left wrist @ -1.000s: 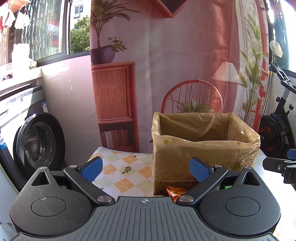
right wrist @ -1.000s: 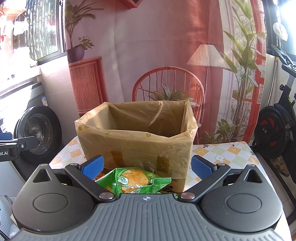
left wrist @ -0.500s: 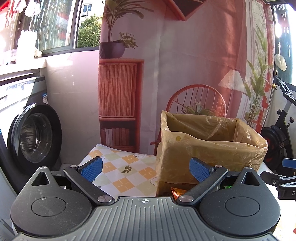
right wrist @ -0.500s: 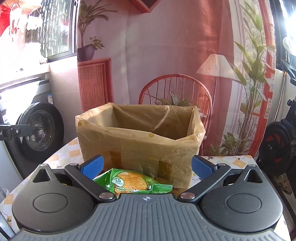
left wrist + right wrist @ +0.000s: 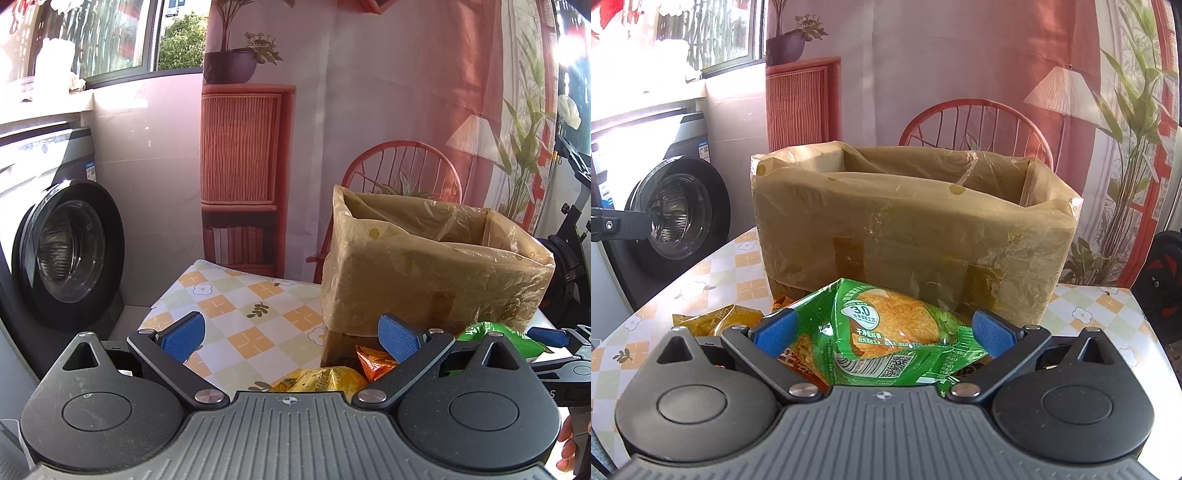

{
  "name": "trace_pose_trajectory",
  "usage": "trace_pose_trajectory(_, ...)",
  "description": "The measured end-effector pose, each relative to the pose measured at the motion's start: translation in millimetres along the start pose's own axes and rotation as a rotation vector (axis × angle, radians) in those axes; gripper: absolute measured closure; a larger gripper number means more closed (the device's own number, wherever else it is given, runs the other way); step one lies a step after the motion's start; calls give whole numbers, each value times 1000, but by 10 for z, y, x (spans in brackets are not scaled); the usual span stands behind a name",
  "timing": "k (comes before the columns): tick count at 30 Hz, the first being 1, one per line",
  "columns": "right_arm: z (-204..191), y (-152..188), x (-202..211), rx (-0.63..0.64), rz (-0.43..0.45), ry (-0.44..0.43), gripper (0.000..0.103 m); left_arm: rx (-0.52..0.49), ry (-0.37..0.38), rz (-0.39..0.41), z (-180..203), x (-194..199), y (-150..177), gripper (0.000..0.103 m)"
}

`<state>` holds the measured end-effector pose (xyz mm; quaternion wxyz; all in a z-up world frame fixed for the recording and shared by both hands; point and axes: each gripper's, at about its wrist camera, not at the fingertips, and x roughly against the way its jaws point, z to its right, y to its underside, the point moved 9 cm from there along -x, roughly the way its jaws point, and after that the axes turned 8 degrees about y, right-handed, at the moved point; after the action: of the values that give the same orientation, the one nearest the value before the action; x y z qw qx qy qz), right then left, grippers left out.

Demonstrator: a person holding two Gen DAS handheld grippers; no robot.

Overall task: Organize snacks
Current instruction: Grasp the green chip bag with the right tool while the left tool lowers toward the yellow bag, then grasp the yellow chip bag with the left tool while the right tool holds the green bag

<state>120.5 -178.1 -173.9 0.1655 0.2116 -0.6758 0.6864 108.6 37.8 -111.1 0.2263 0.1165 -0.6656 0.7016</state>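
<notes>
Snacks are lying before the box [image 5: 912, 229]; the green bag [image 5: 886, 332] is sitting between the right gripper's [image 5: 882, 330] spread fingers, and the left gripper [image 5: 291, 332] is gaping empty.

Green chip bag [image 5: 886, 332] lies flat atop orange [image 5: 798, 354] and yellow [image 5: 716, 317] snack bags, just before plastic-lined cardboard box [image 5: 912, 236], open-topped.

We see bright daylight from the window [image 5: 110, 40] at upper left, blown-out glare at upper right, sharp focus, and fisheye-curved edges.
</notes>
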Motion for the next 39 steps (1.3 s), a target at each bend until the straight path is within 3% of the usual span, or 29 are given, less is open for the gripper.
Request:
trace_pose_trajectory(9, 121, 104, -62, -131, -41, -20, 6, -11, 18, -23, 44, -120, 103, 4)
trace_pose_trajectory(14, 229, 49, -4, -301, -39, -98, 14, -14, 35, -28, 68, -157, 146, 7)
trace_pose_trajectory(16, 272, 10, 13, -333, -27, -109, 22, -8, 40, -29, 73, -172, 159, 8)
trace_pose_trajectory(18, 289, 7, -1, -328, -31, -101, 32, -9, 45, -31, 89, -189, 171, 8)
trace_pose_trajectory(22, 288, 25, 19, -330, -22, -96, 37, -13, 57, -40, 109, -211, 207, 8)
trace_pose_trajectory(32, 201, -143, 336, -279, 94, -131, 40, 14, 112, -85, -40, -222, 423, 9)
trace_pose_trajectory(39, 227, -66, 320, -302, 73, -122, 40, 93, 163, -143, -105, -455, 595, 11)
